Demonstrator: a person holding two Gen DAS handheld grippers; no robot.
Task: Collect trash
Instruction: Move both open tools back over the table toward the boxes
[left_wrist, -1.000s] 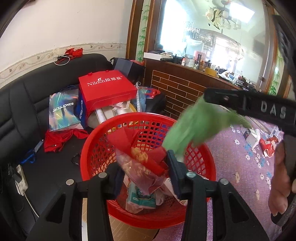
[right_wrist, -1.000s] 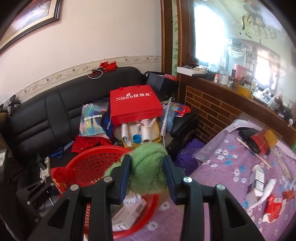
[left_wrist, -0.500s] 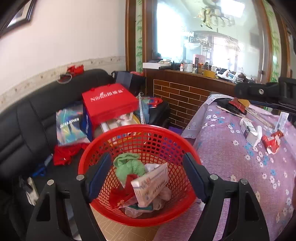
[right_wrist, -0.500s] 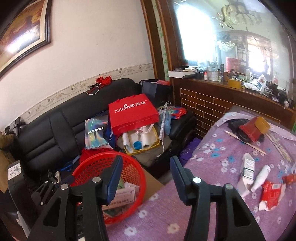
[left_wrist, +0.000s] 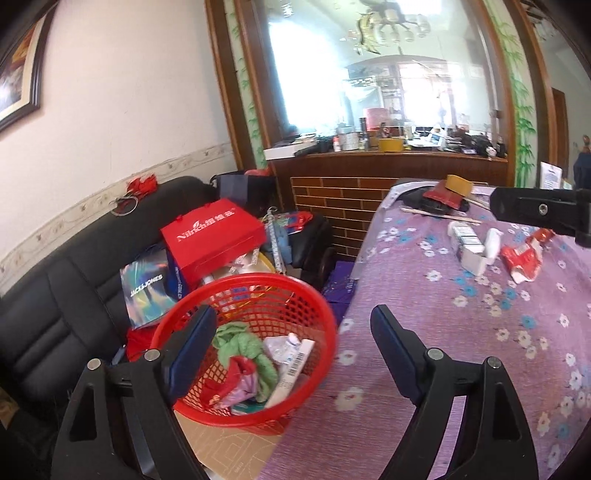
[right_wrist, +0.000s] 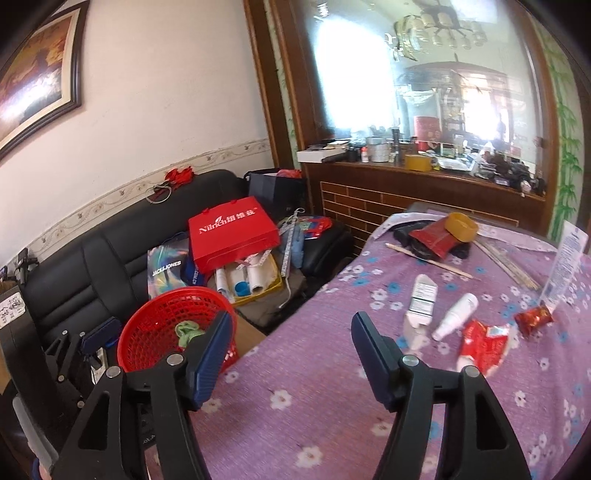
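Between your two hands, over the near edge of the purple flowered tablecloth (right_wrist: 314, 417), both tools stand empty. Left gripper (left_wrist: 291, 354): angled downward, jaws spread wide with nothing between the blue pads; they have just been opening. Its left finger hangs over the red basket (left_wrist: 321, 314), its right finger over the cloth. Right gripper (right_wrist: 290, 354): same downward tilt, jaws parted and bare, also just opening; both fingers frame open tablecloth, the left one overlapping the basket's rim in the picture.

Basket contents, seen best from your left wrist: green cloth (left_wrist: 243, 347), crumpled red wrapper (left_wrist: 240, 373), white carton with barcode (left_wrist: 295, 369). Your right wrist shows only a scrap of the green cloth through the mesh, with the left tool visible beside the basket at far left.

Trash on the table, seen best from your right wrist, well ahead and to the right of that tool: white box (right_wrist: 421, 299), white bottle (right_wrist: 456, 315) just beside it, torn red packet (right_wrist: 484, 343), small red wrapper (right_wrist: 533, 319), upright leaflet (right_wrist: 567, 266). Farther back: chopstick (right_wrist: 428, 260), red pouch (right_wrist: 432, 238), yellow tape roll (right_wrist: 461, 226). Your left wrist shows the right tool's dark finger (left_wrist: 535, 210) crossing above these items.

Beyond the basket: black sofa (right_wrist: 118, 254) carrying a red gift bag (right_wrist: 232, 232).
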